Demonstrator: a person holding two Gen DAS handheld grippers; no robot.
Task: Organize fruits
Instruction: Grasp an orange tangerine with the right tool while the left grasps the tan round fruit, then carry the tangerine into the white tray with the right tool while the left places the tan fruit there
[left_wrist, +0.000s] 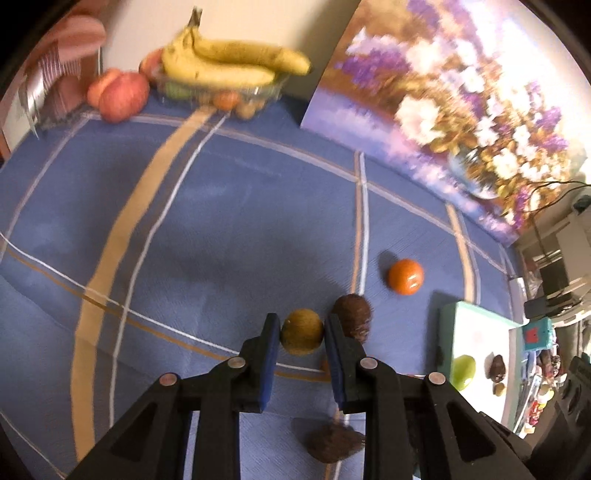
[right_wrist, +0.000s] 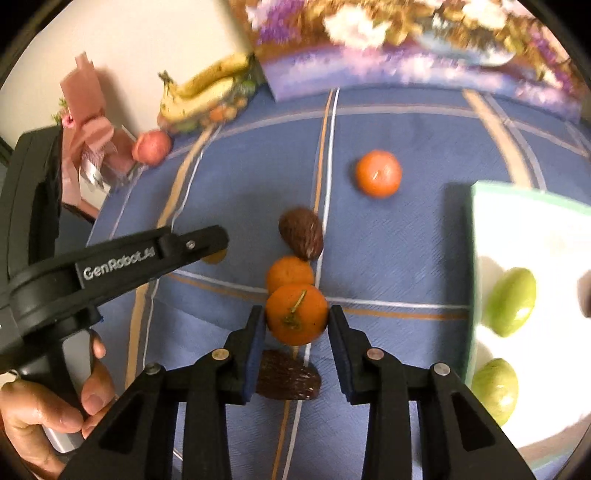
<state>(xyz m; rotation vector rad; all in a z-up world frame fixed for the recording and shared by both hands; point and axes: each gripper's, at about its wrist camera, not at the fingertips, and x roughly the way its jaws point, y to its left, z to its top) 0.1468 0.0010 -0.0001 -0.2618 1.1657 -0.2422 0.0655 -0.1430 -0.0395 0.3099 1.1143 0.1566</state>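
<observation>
My left fingers (left_wrist: 301, 334) are clamped on a small yellow-brown fruit (left_wrist: 301, 336), lifted above the surface (left_wrist: 221, 221); my right fingers (right_wrist: 296, 319) press both sides of a stemmed orange (right_wrist: 296, 314), likewise held clear of the cloth. In the right view the left tool reaches in from the left edge, gripped by my left hand (right_wrist: 44, 406).

The surface, covered by a blue checked cloth, carries everything else. A flower painting (left_wrist: 461, 110) leans at its far edge. A white tray (right_wrist: 535, 240) with a green rim sits on the right, holding two green fruits (right_wrist: 511, 301). A clear bowl (left_wrist: 266, 90) at the far left corner holds bananas (left_wrist: 229, 62) over small fruits, with two red apples (left_wrist: 120, 96) just beside it. Loose on the cloth: one orange (right_wrist: 378, 172) near the tray, a smaller orange (right_wrist: 290, 273) behind the held one, touching a brown scaly fruit (right_wrist: 301, 233), and a second brown fruit (right_wrist: 288, 374) beneath my right fingers.
</observation>
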